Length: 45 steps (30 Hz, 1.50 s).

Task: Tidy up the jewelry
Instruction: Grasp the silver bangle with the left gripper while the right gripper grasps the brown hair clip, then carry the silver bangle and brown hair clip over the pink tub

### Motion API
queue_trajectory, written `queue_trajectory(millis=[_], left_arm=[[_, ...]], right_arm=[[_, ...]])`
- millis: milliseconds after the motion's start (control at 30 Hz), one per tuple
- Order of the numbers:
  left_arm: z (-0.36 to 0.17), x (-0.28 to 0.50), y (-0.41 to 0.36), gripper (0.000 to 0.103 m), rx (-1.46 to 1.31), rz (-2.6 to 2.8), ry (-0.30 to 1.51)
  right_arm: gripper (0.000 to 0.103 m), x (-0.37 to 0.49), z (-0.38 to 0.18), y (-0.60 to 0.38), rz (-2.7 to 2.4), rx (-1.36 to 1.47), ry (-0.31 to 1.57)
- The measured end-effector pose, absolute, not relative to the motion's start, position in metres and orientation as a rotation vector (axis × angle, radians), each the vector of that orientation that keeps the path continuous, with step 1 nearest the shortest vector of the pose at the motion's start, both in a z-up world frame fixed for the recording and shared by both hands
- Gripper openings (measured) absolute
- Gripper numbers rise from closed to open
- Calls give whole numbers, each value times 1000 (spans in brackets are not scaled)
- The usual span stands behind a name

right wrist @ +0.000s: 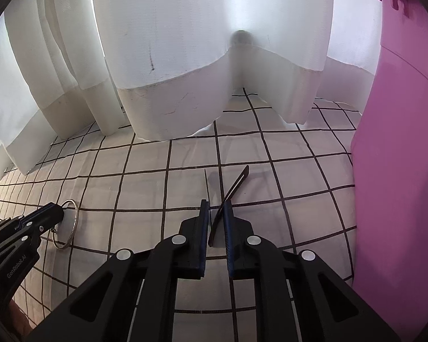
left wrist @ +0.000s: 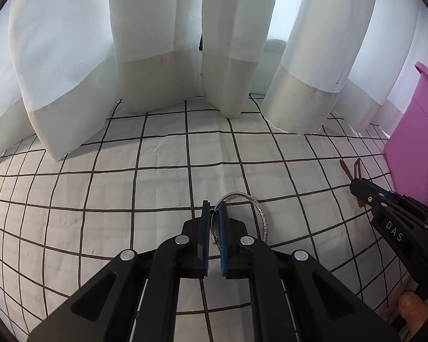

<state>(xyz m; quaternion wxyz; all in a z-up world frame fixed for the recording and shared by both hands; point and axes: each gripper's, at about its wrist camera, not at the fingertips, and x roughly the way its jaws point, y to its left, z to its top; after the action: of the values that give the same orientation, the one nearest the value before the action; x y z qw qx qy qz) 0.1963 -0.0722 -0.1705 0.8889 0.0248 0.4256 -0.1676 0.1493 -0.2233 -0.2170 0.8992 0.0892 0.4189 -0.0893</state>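
A silver bangle (left wrist: 264, 219) stands on edge over the checked white cloth (left wrist: 162, 182), and my left gripper (left wrist: 214, 203) is shut on its near-left side. In the right wrist view the same bangle (right wrist: 74, 216) sits at the left, with the left gripper (right wrist: 60, 211) closed on its rim. My right gripper (right wrist: 215, 202) is shut on a thin dark hair clip (right wrist: 236, 182) whose two prongs spread out past the fingertips. From the left wrist view, the right gripper (left wrist: 353, 185) is at the far right, with the brownish clip (left wrist: 345, 168) sticking out of it.
A tall pink plastic box (right wrist: 399, 171) stands close on the right, also at the right edge as the pink box (left wrist: 413, 148). White curtains (left wrist: 157, 57) hang down onto the cloth at the back. A person's thumb (left wrist: 408, 302) shows at the lower right.
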Motion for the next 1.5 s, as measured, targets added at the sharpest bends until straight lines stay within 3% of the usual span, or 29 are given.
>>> queue_trajectory(millis=[700, 1133, 1500], left_arm=[[-128, 166, -11, 6, -1, -342, 789], [-50, 136, 1, 6, 37, -390, 704], [17, 96, -50, 6, 91, -494, 604]], right_arm=[[10, 98, -160, -191, -51, 168, 743], [10, 64, -75, -158, -25, 137, 655], [10, 10, -12, -196, -69, 137, 571]])
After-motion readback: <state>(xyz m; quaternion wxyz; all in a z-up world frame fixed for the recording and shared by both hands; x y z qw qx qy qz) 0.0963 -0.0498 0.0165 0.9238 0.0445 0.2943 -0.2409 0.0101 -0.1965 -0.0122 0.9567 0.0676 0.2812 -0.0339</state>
